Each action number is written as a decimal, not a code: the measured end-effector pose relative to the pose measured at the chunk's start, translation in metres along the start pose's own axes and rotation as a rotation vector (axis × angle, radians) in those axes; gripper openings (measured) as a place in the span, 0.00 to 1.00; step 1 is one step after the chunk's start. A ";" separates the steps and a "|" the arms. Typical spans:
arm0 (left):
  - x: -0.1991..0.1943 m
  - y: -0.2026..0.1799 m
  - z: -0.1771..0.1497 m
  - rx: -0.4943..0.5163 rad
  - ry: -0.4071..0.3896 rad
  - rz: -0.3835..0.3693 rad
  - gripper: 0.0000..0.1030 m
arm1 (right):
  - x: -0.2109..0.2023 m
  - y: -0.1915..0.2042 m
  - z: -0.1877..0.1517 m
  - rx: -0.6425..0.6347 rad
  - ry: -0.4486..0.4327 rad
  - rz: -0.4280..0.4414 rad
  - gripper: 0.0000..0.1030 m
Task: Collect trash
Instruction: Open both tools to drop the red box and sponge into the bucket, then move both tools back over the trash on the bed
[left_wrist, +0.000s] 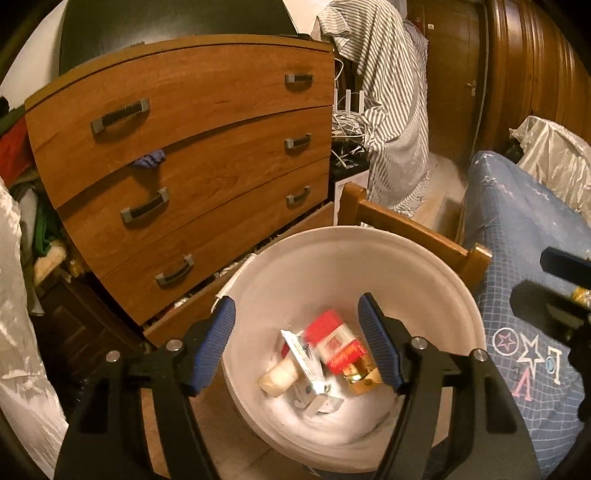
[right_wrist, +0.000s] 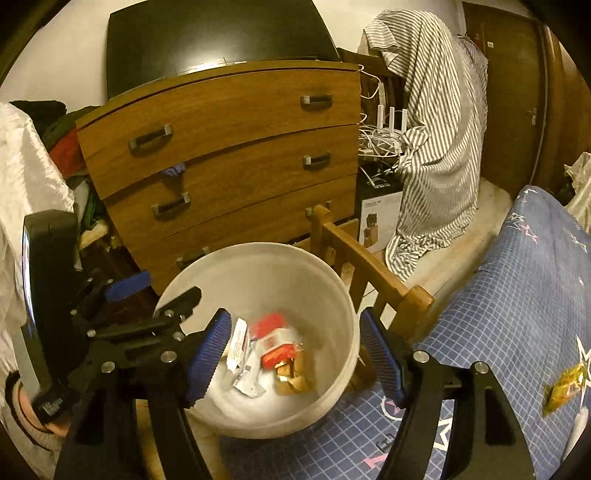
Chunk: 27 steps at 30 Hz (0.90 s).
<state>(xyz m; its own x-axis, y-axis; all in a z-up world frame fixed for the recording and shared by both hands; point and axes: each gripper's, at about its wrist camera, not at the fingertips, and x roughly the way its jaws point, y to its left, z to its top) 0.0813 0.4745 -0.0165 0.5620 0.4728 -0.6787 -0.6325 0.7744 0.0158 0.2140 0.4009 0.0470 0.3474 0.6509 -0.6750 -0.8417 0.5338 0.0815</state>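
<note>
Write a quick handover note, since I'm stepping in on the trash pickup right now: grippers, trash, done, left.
Left gripper: open, empty, over the white bin.
Right gripper: open, empty, over the same bin.
Done: red-and-white box, white tube, gold wrappers lie inside the bin.
Left: gold wrapper lies on the blue bedspread, to the right gripper's right; grab it next.

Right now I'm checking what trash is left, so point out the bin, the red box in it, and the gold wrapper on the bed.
bin (left_wrist: 436, 258), left wrist view, far rim.
red box (left_wrist: 327, 326), left wrist view, red upper face.
gold wrapper (right_wrist: 565, 387), right wrist view, middle of the crinkled foil.
</note>
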 end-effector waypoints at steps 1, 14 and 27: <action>-0.001 0.001 0.001 -0.005 0.001 -0.007 0.64 | -0.002 -0.002 -0.002 0.005 -0.002 -0.001 0.71; -0.010 -0.009 -0.008 -0.008 0.001 -0.081 0.64 | -0.038 -0.032 -0.032 0.070 -0.058 -0.040 0.71; -0.055 -0.043 -0.044 0.014 -0.083 -0.392 0.73 | -0.129 -0.096 -0.121 0.222 -0.166 -0.126 0.72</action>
<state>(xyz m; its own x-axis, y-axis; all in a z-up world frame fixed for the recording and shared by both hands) 0.0544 0.3965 -0.0127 0.8006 0.1725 -0.5739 -0.3548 0.9083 -0.2218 0.2003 0.2003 0.0377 0.5215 0.6419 -0.5622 -0.6834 0.7087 0.1752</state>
